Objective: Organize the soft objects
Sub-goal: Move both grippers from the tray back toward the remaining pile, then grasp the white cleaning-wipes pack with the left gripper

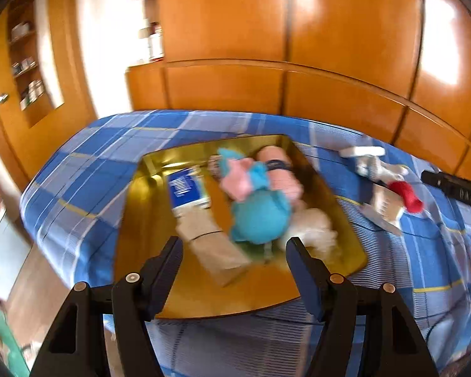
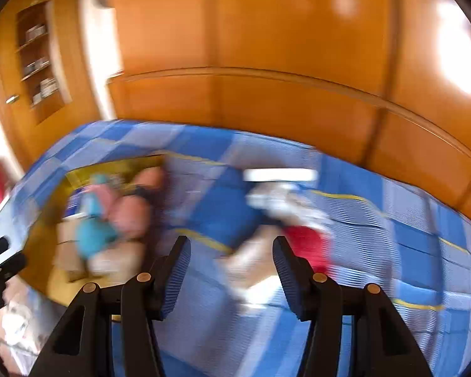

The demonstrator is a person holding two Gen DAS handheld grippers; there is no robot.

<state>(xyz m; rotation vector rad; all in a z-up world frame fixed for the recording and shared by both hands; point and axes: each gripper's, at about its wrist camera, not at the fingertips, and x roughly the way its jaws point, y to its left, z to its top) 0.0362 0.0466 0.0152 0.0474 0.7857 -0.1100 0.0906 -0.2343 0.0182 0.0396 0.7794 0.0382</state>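
A gold tray lies on a blue plaid bedspread. In it sit a teal and pink plush toy, a rolled pink cloth with a dark band, a white fluffy thing, a blue-and-white box and a brown carton. My left gripper hangs open above the tray's near side, nothing between its fingers. My right gripper is open and empty over the bedspread, left of a red soft item. The same tray shows blurred at the left of the right wrist view.
A loose heap to the tray's right holds a red item, white pieces and a card. Orange wooden wardrobe doors stand behind the bed. A recessed shelf is at the left. The right gripper's finger enters at the right edge.
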